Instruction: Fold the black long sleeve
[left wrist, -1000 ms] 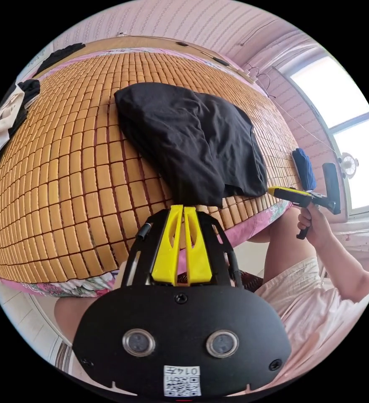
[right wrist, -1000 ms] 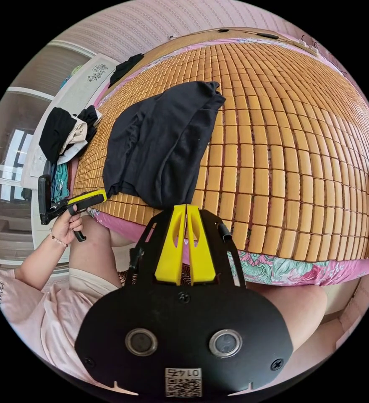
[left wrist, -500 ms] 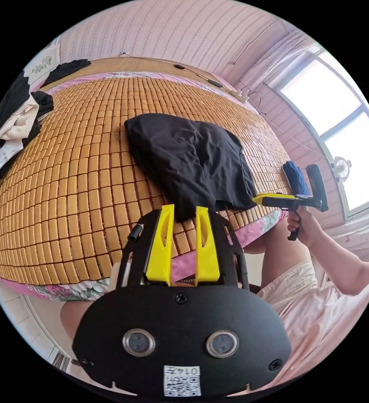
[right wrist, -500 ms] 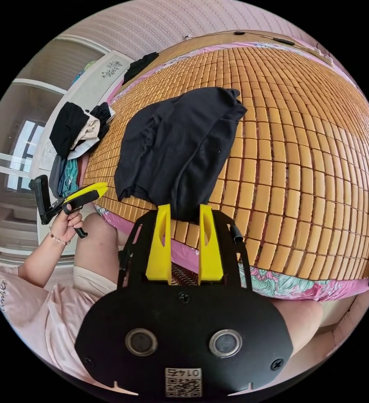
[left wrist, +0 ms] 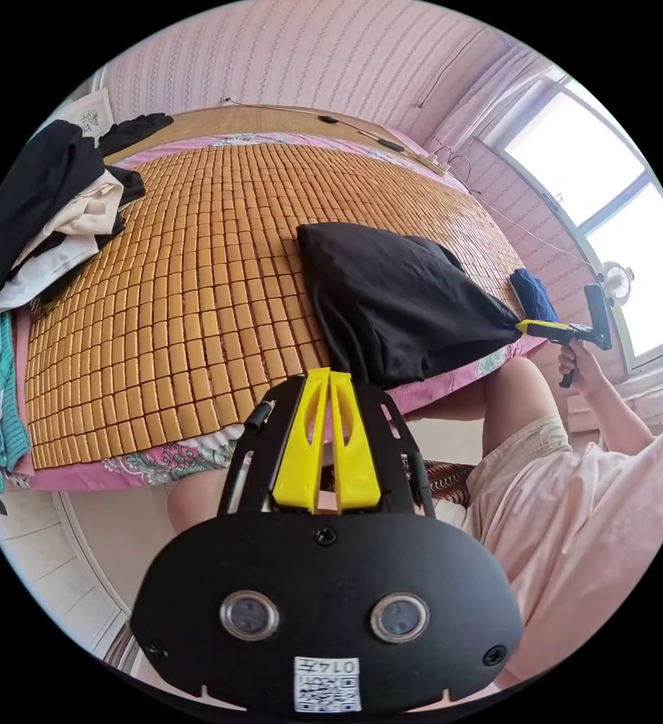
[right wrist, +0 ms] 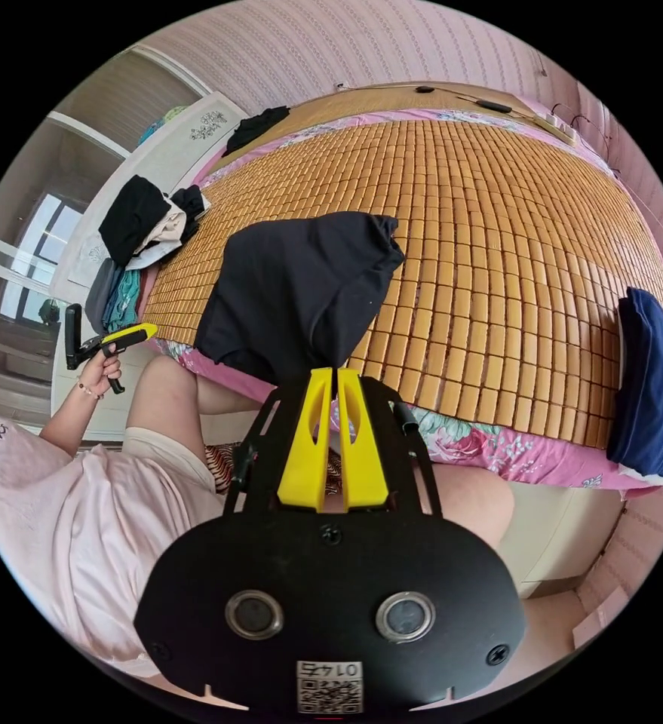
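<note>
**Both grippers at the near edge of the bed**

Nearest in the left gripper view, the left gripper [left wrist: 329,375] has its two yellow jaws pressed together with nothing visibly between them, its tips just off the near edge of the bamboo mat [left wrist: 195,286]. In the right gripper view, the right gripper [right wrist: 329,375] has its two jaws clamped on a corner of the black long sleeve [right wrist: 301,290]. From the left gripper view that corner is drawn taut toward the right gripper. The one black garment lies bunched on the mat's near edge, part of it hanging over the pink floral sheet [right wrist: 489,452]. One folded navy garment [right wrist: 652,392] sits at the mat's near right corner. Farther off, at the mat's left edge, one pile of black, cream and teal clothes [left wrist: 52,204] is heaped. One more dark item [right wrist: 254,128] lies at the far left corner.
</note>
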{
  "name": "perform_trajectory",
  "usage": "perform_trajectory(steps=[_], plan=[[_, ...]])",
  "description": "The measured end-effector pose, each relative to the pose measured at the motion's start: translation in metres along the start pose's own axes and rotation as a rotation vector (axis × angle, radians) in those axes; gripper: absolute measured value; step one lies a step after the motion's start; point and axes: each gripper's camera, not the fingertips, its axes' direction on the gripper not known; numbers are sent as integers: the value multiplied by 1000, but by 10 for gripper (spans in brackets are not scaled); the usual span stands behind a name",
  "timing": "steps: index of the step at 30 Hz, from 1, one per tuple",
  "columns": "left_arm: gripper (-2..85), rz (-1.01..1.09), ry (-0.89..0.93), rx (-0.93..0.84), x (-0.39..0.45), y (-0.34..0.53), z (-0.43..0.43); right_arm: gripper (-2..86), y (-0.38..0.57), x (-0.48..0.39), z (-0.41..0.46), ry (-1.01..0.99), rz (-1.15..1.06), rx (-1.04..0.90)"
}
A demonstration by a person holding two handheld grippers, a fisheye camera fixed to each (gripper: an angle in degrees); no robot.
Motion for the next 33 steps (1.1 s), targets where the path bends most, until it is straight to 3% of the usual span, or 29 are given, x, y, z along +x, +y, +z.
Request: perform_trajectory(steps=[9,12,16,23,26,29,33], plan=[[81,157,-58,-98,71,-38,76,4,7,-5,9,-29,7,-7],[40,197,-87,-228,84,-49,112,3,3,-10,-9,-29,-24,59],[4,226,-95,-109,85,-42,73,2,1,-19,-53,-38,-89,206],[-8,201,61,216,74,-34,-45,2,-21,-38,-113,-144,-236,402],[-8,189,67,303,67,-69,-65,3,-66,-46,-126,-103,-284,422],[-3,229,-38,365,69,-130,-74,6,-138,-55,-139,-23,-306,421],[29,106,-132,405,54,-217,-60,18,-235,-49,-134,38,-217,451]])
